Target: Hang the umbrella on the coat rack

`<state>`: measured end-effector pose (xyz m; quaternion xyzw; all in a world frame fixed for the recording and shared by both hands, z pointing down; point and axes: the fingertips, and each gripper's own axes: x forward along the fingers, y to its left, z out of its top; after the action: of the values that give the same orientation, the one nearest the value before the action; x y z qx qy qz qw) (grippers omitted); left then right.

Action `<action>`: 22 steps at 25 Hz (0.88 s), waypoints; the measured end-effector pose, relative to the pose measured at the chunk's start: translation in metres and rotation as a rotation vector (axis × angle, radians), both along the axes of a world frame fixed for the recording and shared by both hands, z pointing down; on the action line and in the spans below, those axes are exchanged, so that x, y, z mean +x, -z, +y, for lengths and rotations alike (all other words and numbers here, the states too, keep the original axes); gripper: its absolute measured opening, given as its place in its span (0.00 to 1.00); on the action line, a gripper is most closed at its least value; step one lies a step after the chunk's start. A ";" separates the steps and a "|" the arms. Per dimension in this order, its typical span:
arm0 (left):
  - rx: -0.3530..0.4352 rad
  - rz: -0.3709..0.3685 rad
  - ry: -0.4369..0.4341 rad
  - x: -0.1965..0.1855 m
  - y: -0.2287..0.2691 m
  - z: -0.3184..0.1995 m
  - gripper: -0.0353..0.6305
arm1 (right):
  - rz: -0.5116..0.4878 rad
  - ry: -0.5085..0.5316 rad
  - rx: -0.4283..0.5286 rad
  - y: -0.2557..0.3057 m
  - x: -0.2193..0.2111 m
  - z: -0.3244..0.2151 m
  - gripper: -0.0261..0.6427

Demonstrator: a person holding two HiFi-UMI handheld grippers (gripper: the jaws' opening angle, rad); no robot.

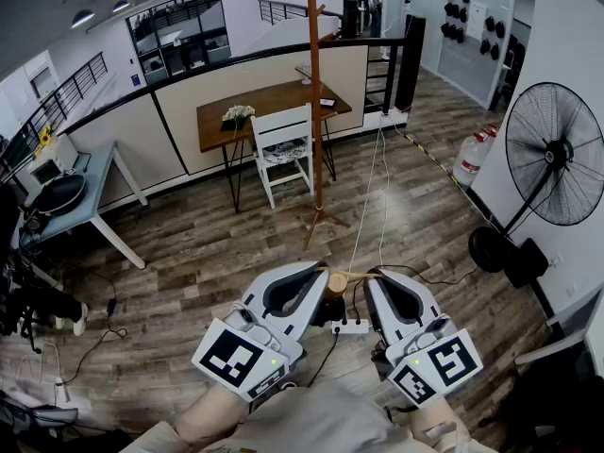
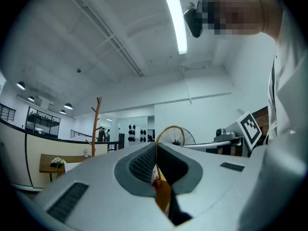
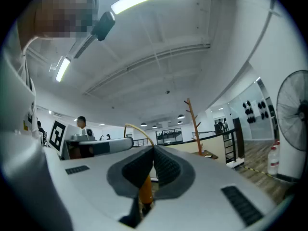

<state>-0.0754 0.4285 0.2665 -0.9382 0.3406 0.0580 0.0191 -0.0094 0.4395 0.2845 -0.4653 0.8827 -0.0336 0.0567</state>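
The umbrella is held low at the near middle of the scene, well apart from the coat rack (image 1: 314, 111), and only its wooden handle (image 1: 337, 283) and a yellow cord (image 1: 351, 273) are seen clearly; the rest is hidden under the tools. The left tool (image 1: 321, 272) and the right tool (image 1: 373, 277) are brought tip to tip over the handle, left and right of it. In the left gripper view the left tool (image 2: 156, 147) is seen closed narrow on the cord (image 2: 169, 128), which loops up out of the pads, with the orange handle (image 2: 163, 196) below. In the right gripper view the right tool (image 3: 153, 151) is likewise closed on the cord (image 3: 136, 129), the handle (image 3: 146, 189) showing beneath. The coat rack is stood on the wooden floor (image 1: 189, 253) farther off, just right of a white chair (image 1: 285, 147) drawn up to a brown tabletop (image 1: 274, 97). A black fan (image 1: 555, 155) is stood at the right
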 end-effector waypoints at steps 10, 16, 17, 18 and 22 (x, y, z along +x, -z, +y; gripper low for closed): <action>-0.025 -0.019 0.034 0.023 -0.020 -0.005 0.06 | -0.006 0.030 -0.038 -0.018 0.023 -0.008 0.05; -0.044 -0.023 0.043 0.038 -0.030 -0.004 0.06 | -0.023 0.055 -0.047 -0.026 0.037 -0.009 0.05; -0.046 -0.026 0.042 0.040 -0.031 -0.004 0.06 | -0.025 0.056 -0.048 -0.026 0.039 -0.010 0.05; -0.047 -0.031 0.041 0.042 -0.032 -0.004 0.06 | -0.027 0.056 -0.049 -0.027 0.041 -0.011 0.05; -0.048 -0.034 0.040 0.047 -0.034 -0.006 0.06 | -0.031 0.055 -0.045 -0.030 0.046 -0.016 0.05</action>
<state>-0.0286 0.4223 0.3005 -0.9322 0.3602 0.0335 0.0034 0.0367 0.4238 0.3141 -0.4416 0.8931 -0.0621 0.0589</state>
